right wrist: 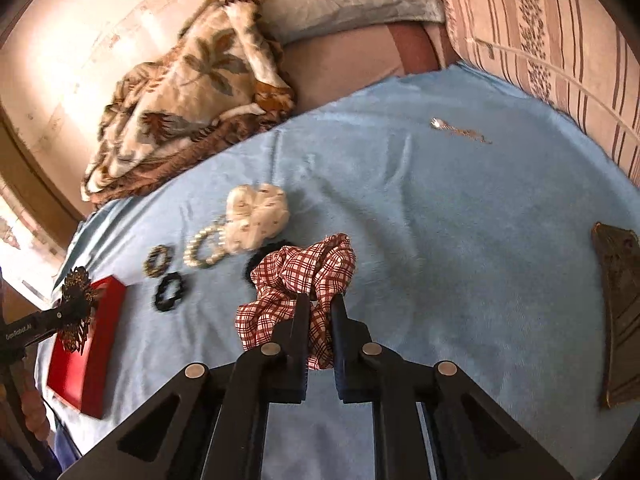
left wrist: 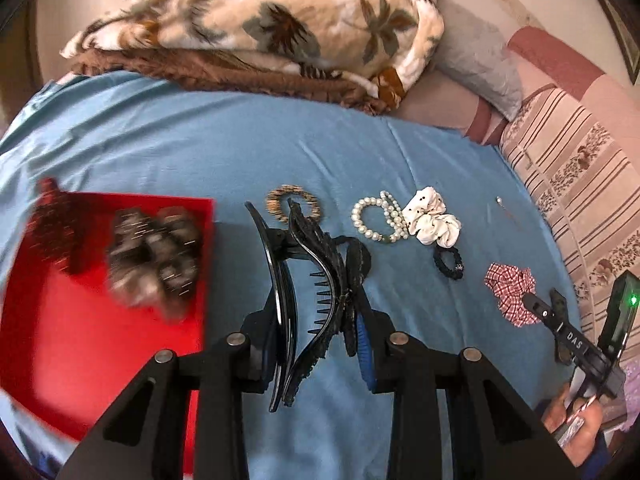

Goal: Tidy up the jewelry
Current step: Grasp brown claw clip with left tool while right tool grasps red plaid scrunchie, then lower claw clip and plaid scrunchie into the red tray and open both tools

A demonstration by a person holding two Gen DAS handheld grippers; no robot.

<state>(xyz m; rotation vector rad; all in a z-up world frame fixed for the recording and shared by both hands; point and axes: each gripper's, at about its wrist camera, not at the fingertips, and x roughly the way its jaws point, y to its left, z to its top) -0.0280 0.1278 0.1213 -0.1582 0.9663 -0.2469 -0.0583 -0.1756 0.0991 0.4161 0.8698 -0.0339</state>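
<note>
Loosely: two pearl bracelets [left wrist: 380, 220], one red tray [left wrist: 100, 340].

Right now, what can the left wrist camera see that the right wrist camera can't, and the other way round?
Only the left wrist view shows the fuzzy grey-brown scrunchie lying in the flat red tray, and the big black toothed hair claw gripped by the left gripper.

Only the right wrist view shows the dark brown flat object at the sheet's right edge.

Both show the red-checked fabric scrunchie held by the right gripper, the white pearl bracelets, and the white dotted scrunchie.
</note>
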